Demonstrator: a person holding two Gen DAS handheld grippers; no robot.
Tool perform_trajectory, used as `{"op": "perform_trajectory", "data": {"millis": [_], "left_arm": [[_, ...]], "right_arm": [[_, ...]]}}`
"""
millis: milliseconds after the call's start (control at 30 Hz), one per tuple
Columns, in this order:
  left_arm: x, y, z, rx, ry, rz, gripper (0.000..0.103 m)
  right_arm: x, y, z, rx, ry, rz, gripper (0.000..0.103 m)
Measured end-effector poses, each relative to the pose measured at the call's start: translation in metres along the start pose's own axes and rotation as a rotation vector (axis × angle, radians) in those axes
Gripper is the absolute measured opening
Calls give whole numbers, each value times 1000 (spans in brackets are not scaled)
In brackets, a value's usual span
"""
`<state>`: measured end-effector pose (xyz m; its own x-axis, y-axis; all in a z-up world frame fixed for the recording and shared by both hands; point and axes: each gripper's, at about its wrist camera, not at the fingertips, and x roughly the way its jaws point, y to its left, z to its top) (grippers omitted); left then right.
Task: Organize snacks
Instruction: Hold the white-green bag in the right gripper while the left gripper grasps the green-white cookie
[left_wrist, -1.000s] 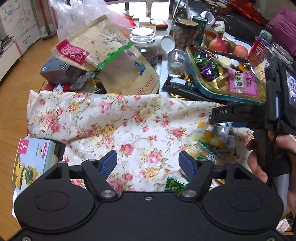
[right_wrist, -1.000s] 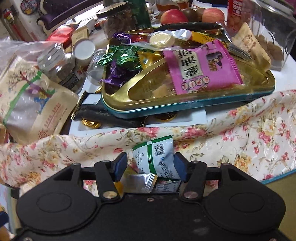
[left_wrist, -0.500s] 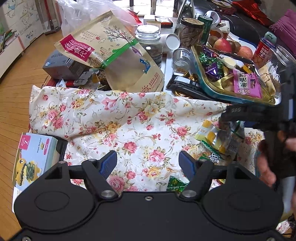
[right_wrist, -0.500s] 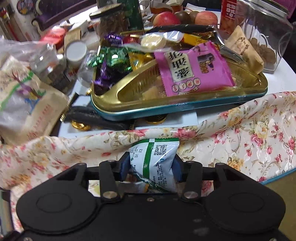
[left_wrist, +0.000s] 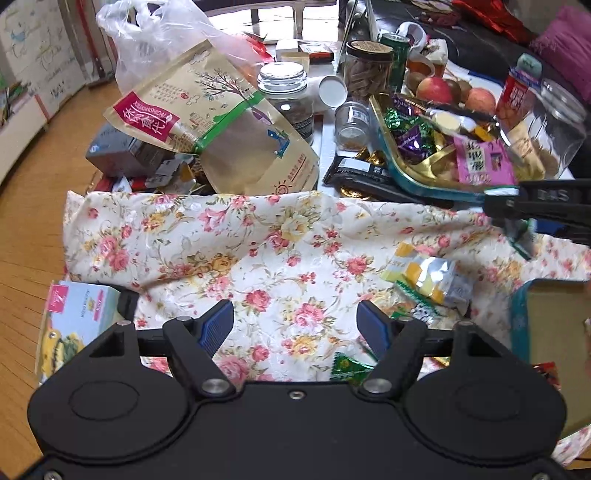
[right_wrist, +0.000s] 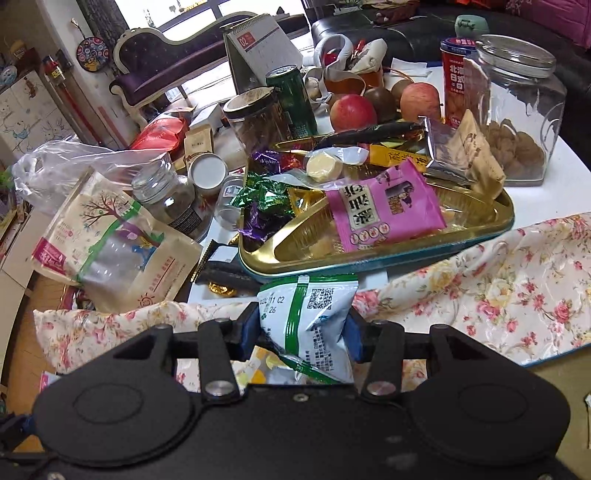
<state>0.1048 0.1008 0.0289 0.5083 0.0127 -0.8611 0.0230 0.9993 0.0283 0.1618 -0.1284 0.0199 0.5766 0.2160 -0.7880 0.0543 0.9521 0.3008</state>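
My right gripper (right_wrist: 301, 334) is shut on a white and green snack packet (right_wrist: 308, 317), lifted off the floral cloth (right_wrist: 498, 280) just in front of the gold snack tray (right_wrist: 476, 229). That tray holds a pink packet (right_wrist: 384, 208), foil candies and a wrapped round biscuit. In the left wrist view the right gripper's fingers (left_wrist: 532, 203) come in from the right edge with the packet (left_wrist: 522, 236) hanging below them. My left gripper (left_wrist: 295, 326) stands open low over the cloth (left_wrist: 240, 240) with nothing between its fingers. A yellow and silver packet (left_wrist: 430, 277) and small green candies lie on the cloth.
Behind the cloth stand a large beige pouch (left_wrist: 225, 129), glass jars (left_wrist: 286, 96), a green can (right_wrist: 291, 99), apples (right_wrist: 352, 110) and a clear cookie jar (right_wrist: 517, 110). A colourful box (left_wrist: 77, 325) sits at the left, a teal lid (left_wrist: 521, 317) at the right.
The right gripper's jaws closed on the white and green packet and lifted it up off the cloth toward the tray. The left gripper stayed open and barely moved.
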Motion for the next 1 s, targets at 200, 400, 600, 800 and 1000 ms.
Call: {"op": "perform_trajectory", "data": {"millis": [200,400,600,800,1000], "left_arm": [[-4,-5,1,-34,13,-29,73],[6,-24,2,-61,28,-56,73],[25,-57,-2,7,16,-68,73],[41,-77,-5,32,28,-105,73],[53,-79,-8,26,28,-127,73]], "right_arm": [[-19,-7,-19,2,73,13,50],[-50,-11,-30,-34,82,10,50],[-66,-22,-22,-3,54,18,50],[-67,-31,-11,53,43,21,50],[-62,-29,-5,62,37,0,50]]}}
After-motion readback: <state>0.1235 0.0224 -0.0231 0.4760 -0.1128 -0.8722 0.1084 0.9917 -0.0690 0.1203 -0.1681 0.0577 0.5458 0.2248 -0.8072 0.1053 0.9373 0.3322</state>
